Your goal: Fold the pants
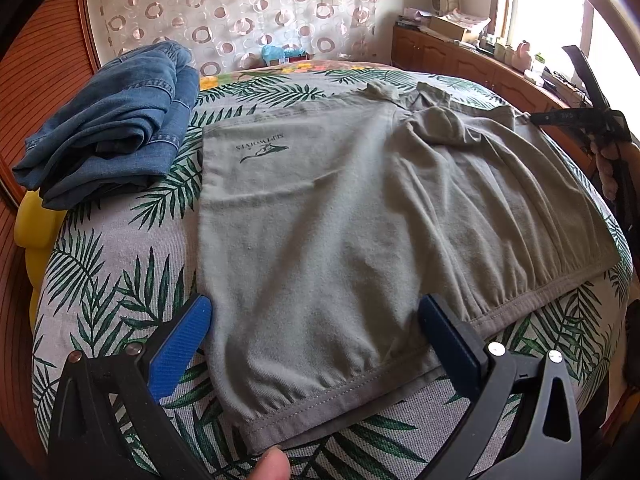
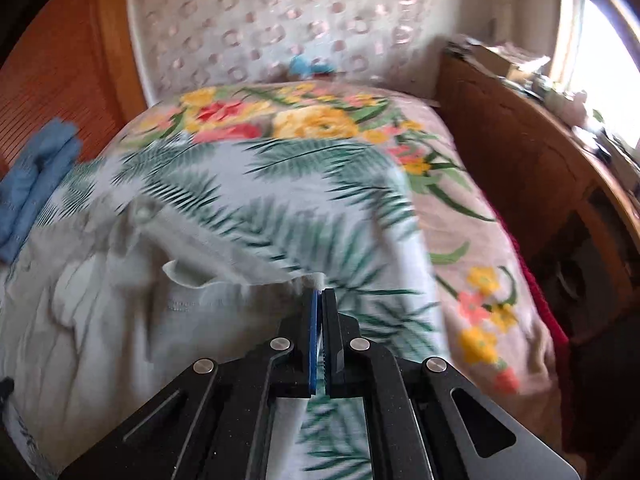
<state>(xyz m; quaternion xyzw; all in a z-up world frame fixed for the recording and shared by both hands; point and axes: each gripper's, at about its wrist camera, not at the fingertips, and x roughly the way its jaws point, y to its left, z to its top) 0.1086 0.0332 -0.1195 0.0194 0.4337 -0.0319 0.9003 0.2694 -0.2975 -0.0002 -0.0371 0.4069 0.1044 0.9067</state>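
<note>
On the bed (image 1: 100, 300) with its palm-leaf cover, the grey pants (image 1: 340, 208) lie spread flat, waistband nearest us, legs pointing at the patterned curtain. The left tool (image 1: 316, 332) hangs over that waistband, its blue pads spread wide, nothing between them. A fingertip (image 1: 272, 464) peeks in below. Over at the far edge, the right tool (image 2: 320, 300) is pinched tight on a corner of the pants' grey cloth. Folded blue jeans (image 1: 116, 120) sit off to the left.
</note>
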